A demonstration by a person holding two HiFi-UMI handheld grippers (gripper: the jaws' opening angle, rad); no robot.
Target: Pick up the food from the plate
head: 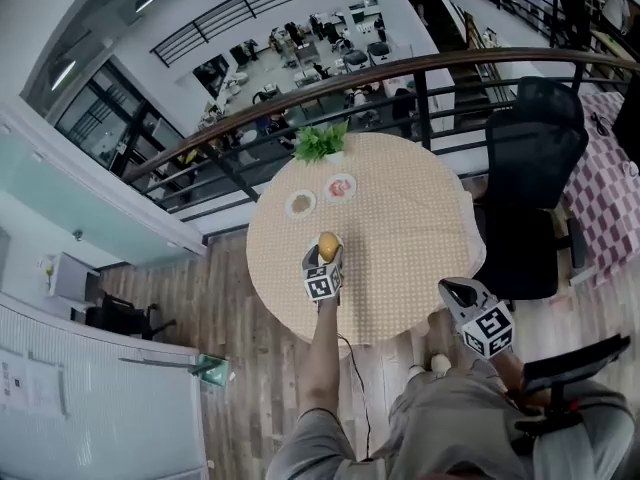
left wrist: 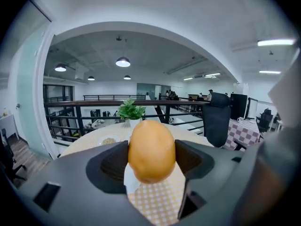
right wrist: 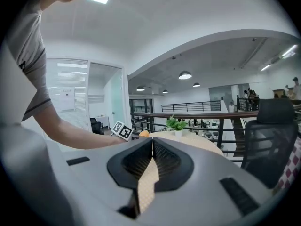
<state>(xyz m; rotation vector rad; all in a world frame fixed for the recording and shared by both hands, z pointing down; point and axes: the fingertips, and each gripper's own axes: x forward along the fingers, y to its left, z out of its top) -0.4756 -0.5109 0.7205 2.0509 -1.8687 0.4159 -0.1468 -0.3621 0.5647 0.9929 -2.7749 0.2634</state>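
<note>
One golden oval roll (left wrist: 151,147), probably bread, is pinched across its middle by the left gripper (left wrist: 151,166): light, squashable, smooth-skinned. Right gripper (right wrist: 151,147) is closed, empty.

No legible text, brand or number. Cube on left gripper (head: 327,251) bears patterned square markers only; posted sheet (right wrist: 67,98) unreadable.

One table (head: 400,238). On it are two plates, a left plate (head: 300,204) and a right plate (head: 340,187), and one plant (head: 320,143) at the far edge. One food piece (head: 327,246). Two grippers: left gripper (head: 324,260), right gripper (head: 457,289). Two chairs on the right: far chair (head: 535,158), near chair (head: 575,366).
</note>
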